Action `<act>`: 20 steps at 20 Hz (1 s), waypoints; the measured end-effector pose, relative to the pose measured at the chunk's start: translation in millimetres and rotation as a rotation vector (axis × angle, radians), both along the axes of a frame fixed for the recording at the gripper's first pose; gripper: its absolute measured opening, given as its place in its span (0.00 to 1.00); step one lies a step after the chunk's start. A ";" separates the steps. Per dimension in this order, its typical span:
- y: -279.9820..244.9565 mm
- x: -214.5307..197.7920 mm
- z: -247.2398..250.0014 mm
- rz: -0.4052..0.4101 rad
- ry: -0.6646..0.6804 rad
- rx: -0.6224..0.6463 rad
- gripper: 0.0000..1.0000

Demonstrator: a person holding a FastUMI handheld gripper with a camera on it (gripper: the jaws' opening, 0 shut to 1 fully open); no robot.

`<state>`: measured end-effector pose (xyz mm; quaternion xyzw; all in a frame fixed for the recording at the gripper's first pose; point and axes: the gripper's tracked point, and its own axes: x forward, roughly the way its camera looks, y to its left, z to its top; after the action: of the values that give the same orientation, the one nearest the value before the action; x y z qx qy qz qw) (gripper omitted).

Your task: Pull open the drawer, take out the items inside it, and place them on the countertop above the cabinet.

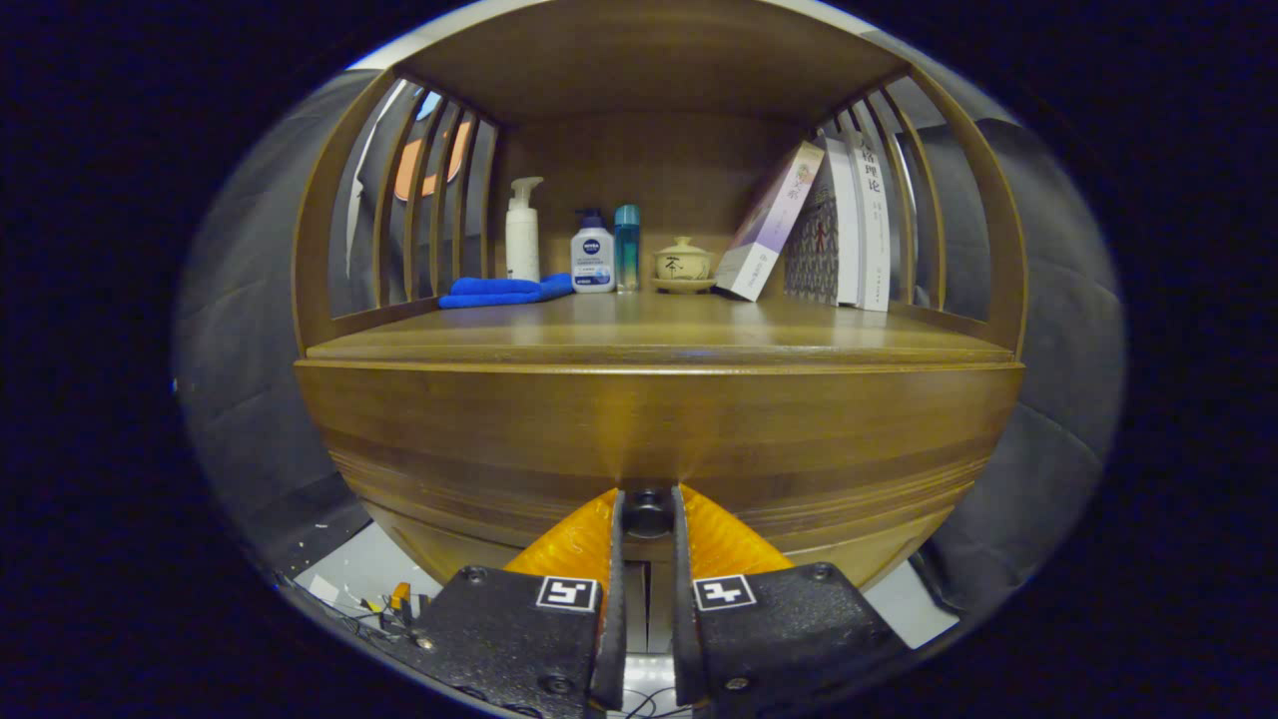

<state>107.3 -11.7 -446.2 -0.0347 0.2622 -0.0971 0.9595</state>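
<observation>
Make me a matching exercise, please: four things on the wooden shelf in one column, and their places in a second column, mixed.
1. blue cloth
2. lidded cup
3. leaning book
4. drawer knob

a. propped against the upright books
b. between the fingers
c. lying flat by the white pump bottle
d. on a saucer, beside the teal bottle

Pairs: 1-c, 2-d, 3-a, 4-b

white book spine [873,225] right of the beige lidded ceramic teacup [684,262]: 格理论 | teacup: one dark brushed character | gripper [647,502], fingers clamped on the dark round drawer knob [647,519]: two square black-and-white code tags
</observation>
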 end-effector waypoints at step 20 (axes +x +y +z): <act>17.7 -108.5 16.7 0.051 0.036 -0.023 0.22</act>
<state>-1.2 5.9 -429.5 -0.0541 0.2775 -0.0748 0.9563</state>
